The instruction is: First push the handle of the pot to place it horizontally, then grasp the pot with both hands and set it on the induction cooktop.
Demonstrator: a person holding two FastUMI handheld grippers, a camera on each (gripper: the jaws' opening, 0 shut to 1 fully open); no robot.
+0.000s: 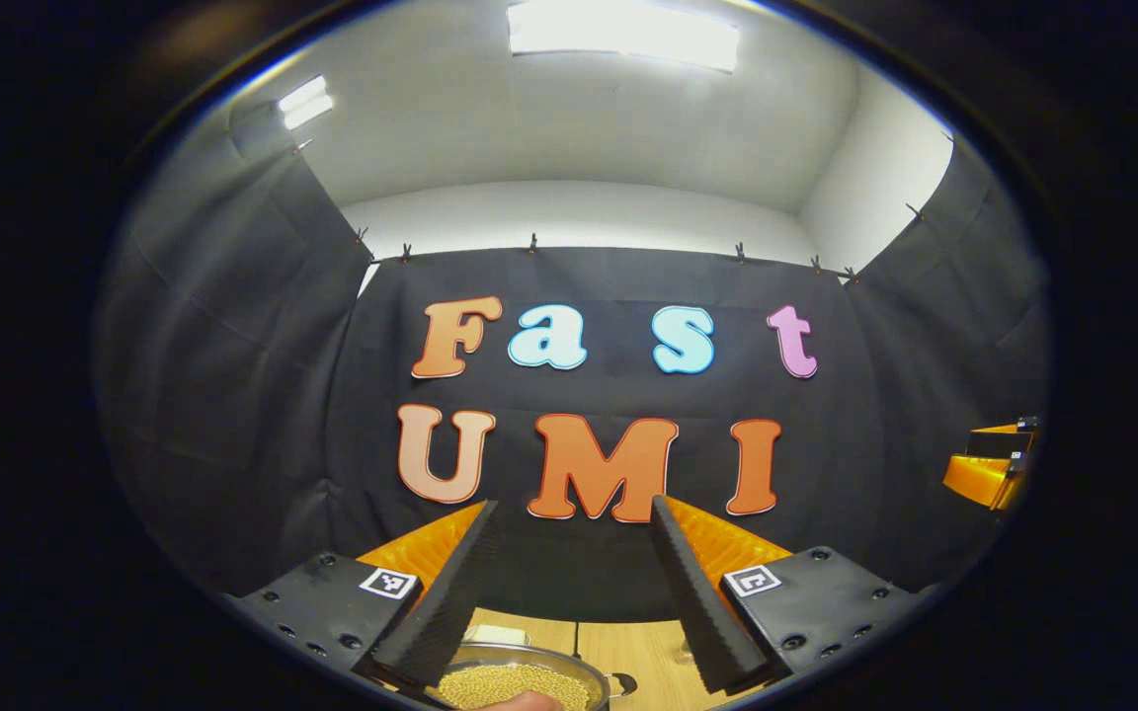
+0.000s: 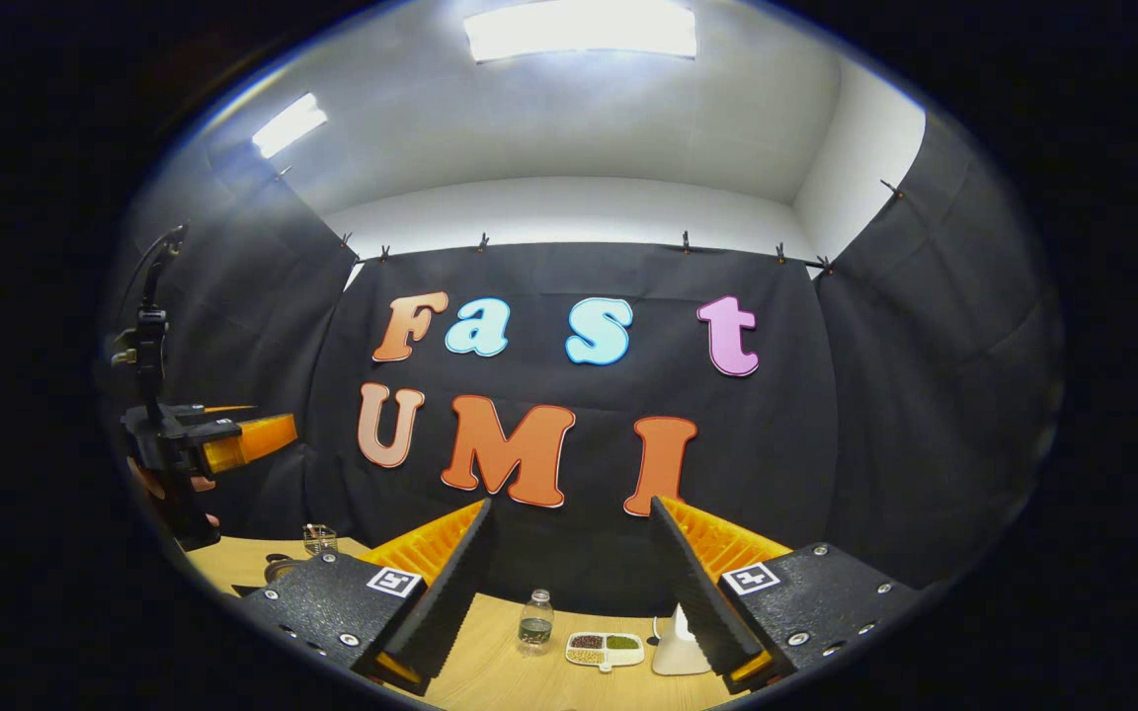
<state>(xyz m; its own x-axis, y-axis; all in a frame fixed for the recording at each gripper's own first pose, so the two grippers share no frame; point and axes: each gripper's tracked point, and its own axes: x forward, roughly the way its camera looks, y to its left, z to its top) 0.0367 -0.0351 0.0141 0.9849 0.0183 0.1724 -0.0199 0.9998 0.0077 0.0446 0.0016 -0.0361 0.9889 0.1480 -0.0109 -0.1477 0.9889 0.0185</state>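
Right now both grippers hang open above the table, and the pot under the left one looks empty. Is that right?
Not quite. The left gripper view shows the pot holding small yellowish grains, not empty. The rest stands: the left gripper and the right gripper each have their fingers spread wide with nothing between them, raised above the wooden table.

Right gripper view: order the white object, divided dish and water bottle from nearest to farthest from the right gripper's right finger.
1. White object, right beside that finger.
2. Divided dish, just to its left on the table.
3. Water bottle, farther left still.
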